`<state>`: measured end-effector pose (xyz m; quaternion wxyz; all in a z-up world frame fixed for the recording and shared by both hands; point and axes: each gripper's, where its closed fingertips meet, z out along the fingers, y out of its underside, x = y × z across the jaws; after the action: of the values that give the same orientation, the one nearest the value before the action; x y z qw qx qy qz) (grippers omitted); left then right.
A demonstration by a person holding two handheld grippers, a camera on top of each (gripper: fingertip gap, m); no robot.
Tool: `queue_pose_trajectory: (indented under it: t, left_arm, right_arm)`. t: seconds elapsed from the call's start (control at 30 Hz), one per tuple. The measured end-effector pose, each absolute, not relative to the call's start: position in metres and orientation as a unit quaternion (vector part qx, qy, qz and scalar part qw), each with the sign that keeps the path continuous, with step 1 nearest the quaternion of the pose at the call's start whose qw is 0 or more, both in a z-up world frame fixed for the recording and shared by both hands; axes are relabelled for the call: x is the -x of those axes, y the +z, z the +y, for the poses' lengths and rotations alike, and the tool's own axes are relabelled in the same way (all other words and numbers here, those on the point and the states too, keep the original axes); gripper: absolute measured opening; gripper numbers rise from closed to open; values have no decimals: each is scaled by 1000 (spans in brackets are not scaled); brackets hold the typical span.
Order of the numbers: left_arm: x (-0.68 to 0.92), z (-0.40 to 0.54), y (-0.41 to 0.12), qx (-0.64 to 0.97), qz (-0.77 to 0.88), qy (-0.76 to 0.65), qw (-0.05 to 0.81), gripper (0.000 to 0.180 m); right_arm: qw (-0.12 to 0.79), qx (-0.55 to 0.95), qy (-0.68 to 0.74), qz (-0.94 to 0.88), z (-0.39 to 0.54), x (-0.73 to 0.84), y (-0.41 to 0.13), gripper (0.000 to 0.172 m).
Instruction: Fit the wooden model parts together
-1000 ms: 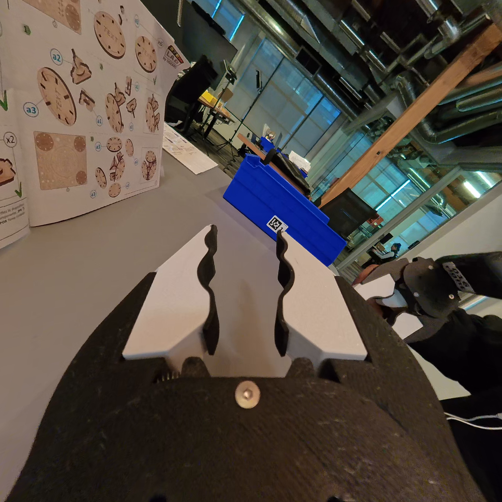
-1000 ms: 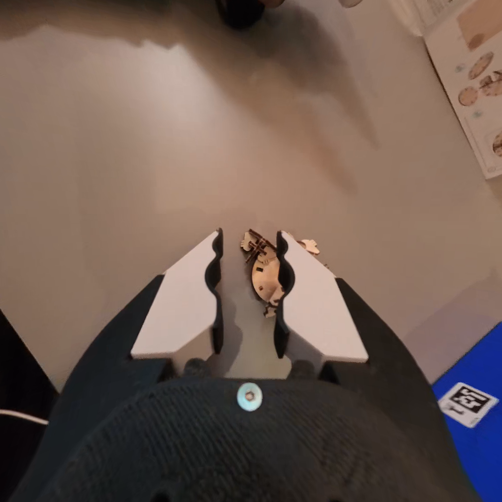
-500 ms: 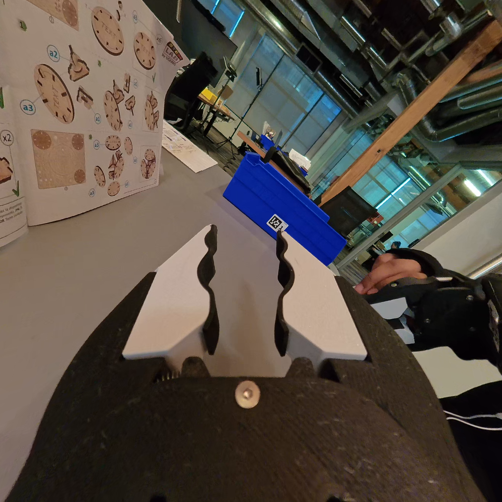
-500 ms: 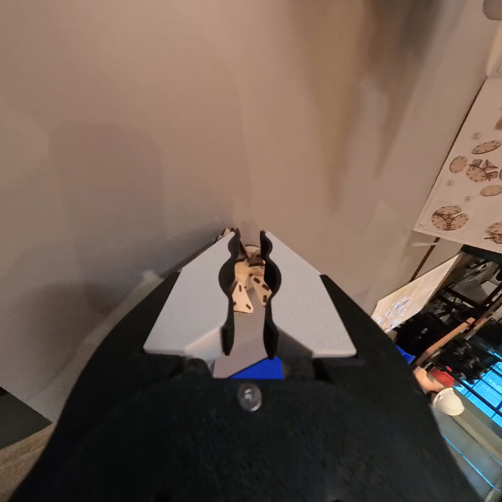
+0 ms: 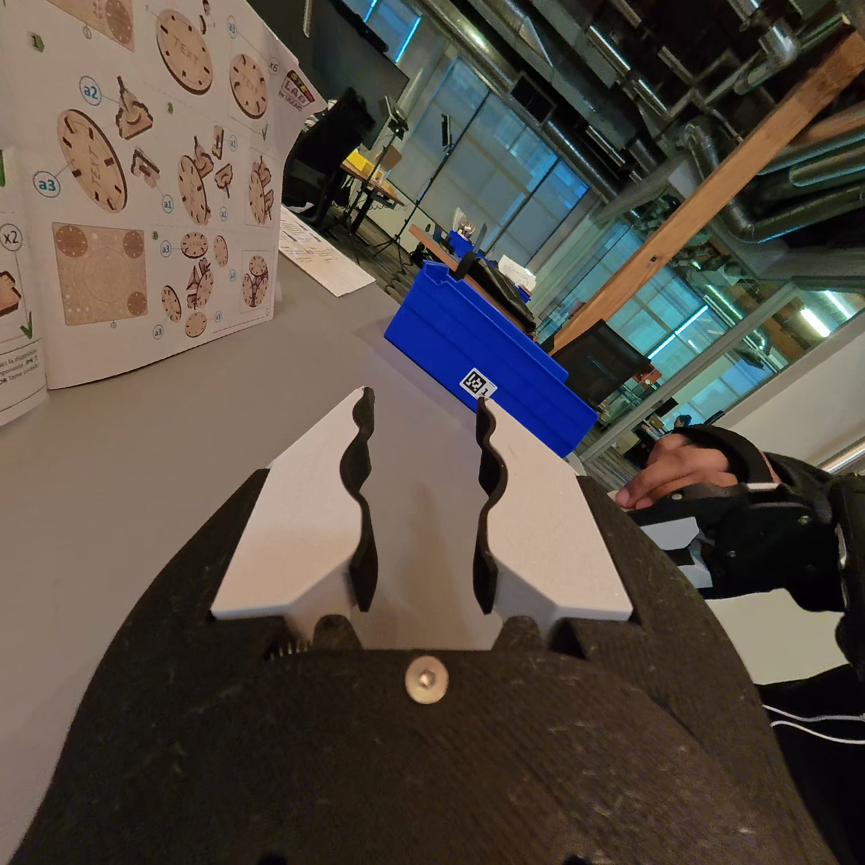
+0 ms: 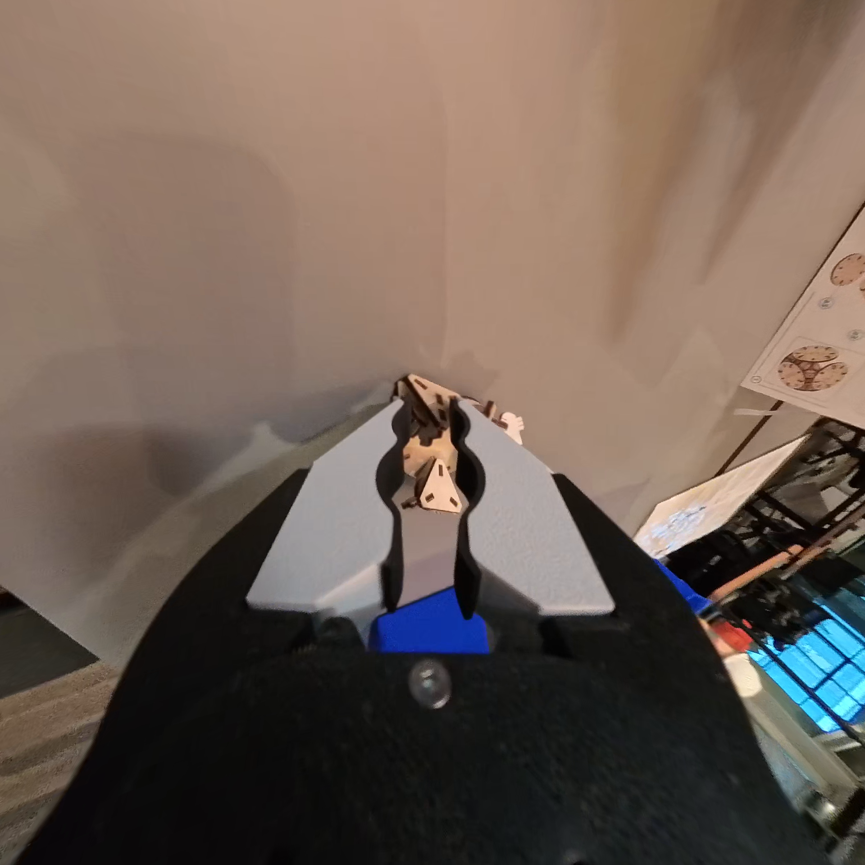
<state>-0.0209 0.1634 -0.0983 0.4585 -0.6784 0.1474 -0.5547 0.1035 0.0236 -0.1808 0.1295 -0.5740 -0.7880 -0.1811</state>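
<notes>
Right gripper (image 6: 429,412): jaws pinching wooden assembly (image 6: 433,461), lifted off counter (image 6: 327,187) | Left gripper (image 5: 423,407): jaws spread, empty, low over counter near blue bin (image 5: 487,360) | Advice: keep pinch firm, level; slotted parts likely fragile.

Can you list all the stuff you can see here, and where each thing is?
wooden puzzle piece: one, pale wood with dark slots, clamped between the right gripper's pads
instruction sheet: one, white with wooden-part drawings, standing at the table's left
paper sheet: one, white, flat behind it
blue bin: one, with a black-and-white tag, ahead on the table
table: one, grey
left gripper: one, black and white, jaws apart, empty
right gripper: one, closed on the piece
hand: one, holding it
</notes>
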Motion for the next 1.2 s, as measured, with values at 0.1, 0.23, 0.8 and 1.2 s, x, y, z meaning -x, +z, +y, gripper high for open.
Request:
queue_pose_trajectory:
  t: [0.1, 0.23, 0.8, 1.2]
  left_arm:
    - [21, 163, -98, 678, 147, -555, 459, 41]
    - [21, 164, -98, 678, 147, -555, 458, 41]
    - [21, 164, -99, 678, 147, -556, 457, 41]
    - [21, 162, -97, 676, 147, -555, 462, 41]
  right_arm:
    - [126, 557, -198, -796, 25, -105, -181, 11]
    - [127, 554, -200, -798, 26, -104, -179, 7]
    - [380, 395, -229, -804, 2, -74, -124, 1]
    - [467, 248, -413, -742, -6, -85, -70, 1]
